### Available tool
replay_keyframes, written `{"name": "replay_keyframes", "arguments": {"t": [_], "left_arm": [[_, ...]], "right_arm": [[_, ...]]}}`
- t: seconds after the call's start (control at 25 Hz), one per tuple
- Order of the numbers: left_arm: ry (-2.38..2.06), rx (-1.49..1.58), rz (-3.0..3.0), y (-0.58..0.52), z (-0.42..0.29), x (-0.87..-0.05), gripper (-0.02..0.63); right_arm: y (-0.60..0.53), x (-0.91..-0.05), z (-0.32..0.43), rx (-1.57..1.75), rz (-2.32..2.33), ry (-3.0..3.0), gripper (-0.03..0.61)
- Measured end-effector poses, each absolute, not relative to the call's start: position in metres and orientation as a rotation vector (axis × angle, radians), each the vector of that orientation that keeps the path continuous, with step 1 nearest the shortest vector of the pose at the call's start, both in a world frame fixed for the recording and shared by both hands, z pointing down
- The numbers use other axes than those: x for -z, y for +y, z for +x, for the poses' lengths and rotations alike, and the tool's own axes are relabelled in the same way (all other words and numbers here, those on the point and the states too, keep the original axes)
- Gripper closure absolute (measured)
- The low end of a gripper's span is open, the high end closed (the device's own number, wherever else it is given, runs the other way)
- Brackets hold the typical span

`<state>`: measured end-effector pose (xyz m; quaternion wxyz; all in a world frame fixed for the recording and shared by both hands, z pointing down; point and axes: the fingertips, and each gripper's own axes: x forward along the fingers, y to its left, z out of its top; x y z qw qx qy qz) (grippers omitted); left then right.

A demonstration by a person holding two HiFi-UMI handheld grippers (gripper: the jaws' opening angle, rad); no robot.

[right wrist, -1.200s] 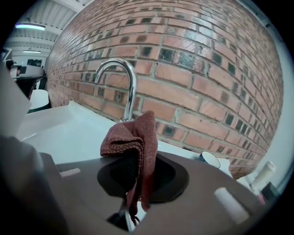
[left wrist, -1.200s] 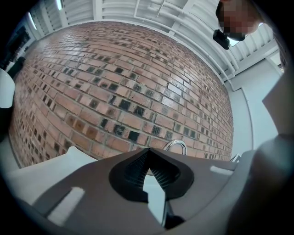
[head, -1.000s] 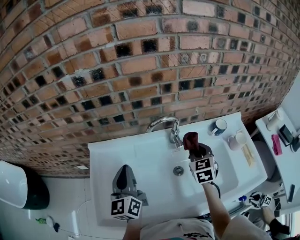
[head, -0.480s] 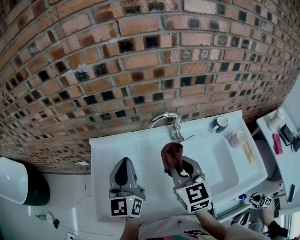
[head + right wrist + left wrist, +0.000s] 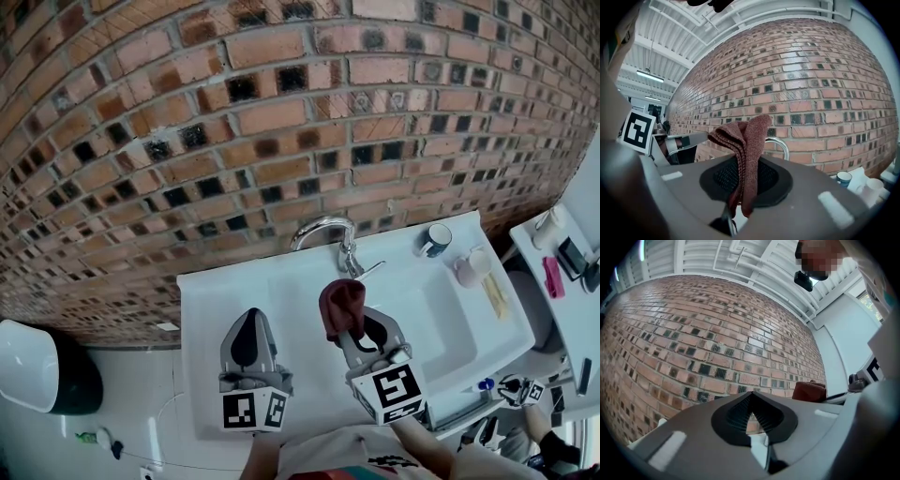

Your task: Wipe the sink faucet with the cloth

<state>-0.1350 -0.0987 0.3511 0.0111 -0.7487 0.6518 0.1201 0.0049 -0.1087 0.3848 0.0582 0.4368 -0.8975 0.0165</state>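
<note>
Brick wall behind sink [image 5: 216, 300]; right claw [image 5: 351, 325] clamped on cloth [image 5: 341, 302], faucet [image 5: 351, 258] just ahead of it; left claw [image 5: 249, 323] closed, empty, farther.

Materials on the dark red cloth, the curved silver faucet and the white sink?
The dark red cloth: knitted fabric, matte, visible ribbed weave. The curved silver faucet: likely chromed metal, glossy highlights. The white sink: probably glazed ceramic, smooth and shiny; could be resin.
</note>
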Motion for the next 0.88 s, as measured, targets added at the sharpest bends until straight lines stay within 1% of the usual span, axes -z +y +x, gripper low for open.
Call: {"name": "replay_keyframes", "arguments": {"t": [0.88], "left_arm": [[2.073, -0.358, -2.317, -0.093, -0.142, -0.358, 0.61]], "right_arm": [[-0.097, -0.393, -0.006, -0.04, 1.244, -2.744, 0.532]]}}
